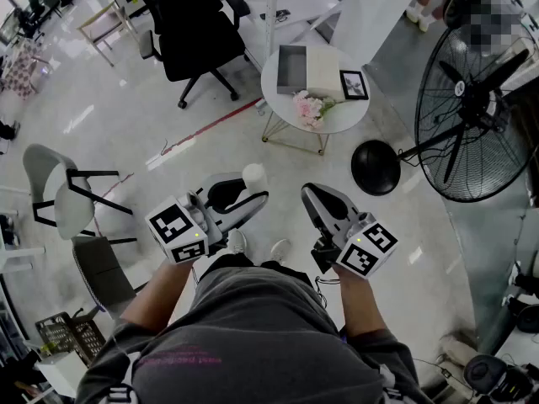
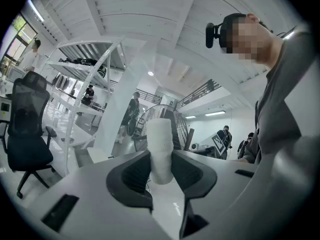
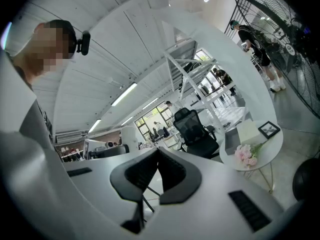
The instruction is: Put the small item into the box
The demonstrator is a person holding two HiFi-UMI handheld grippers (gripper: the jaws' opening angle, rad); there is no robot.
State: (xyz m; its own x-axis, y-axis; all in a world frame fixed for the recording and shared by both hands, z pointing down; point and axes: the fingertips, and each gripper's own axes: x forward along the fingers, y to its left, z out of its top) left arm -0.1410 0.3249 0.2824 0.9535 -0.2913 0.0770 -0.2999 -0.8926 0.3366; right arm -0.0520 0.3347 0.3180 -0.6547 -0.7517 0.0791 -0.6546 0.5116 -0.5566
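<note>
Left gripper: jaws closed on a small white cylinder, pads pinching its lower end; most of it stands proud of the tips.
Matte, slightly rough skin, so probably foam or rolled paper. Likely light, a bit soft and crushable, not slippery. A gentle pinch nearer mid-length would steady it.
Right gripper: jaws together, nothing between them.

Head view only: the open grey box at 11 o'clock on the round table, well apart at 12 o'clock from both grippers. Pink flowers sit at the table's 6 o'clock, a picture frame at 3.
Left gripper view only: the pad contact itself.
</note>
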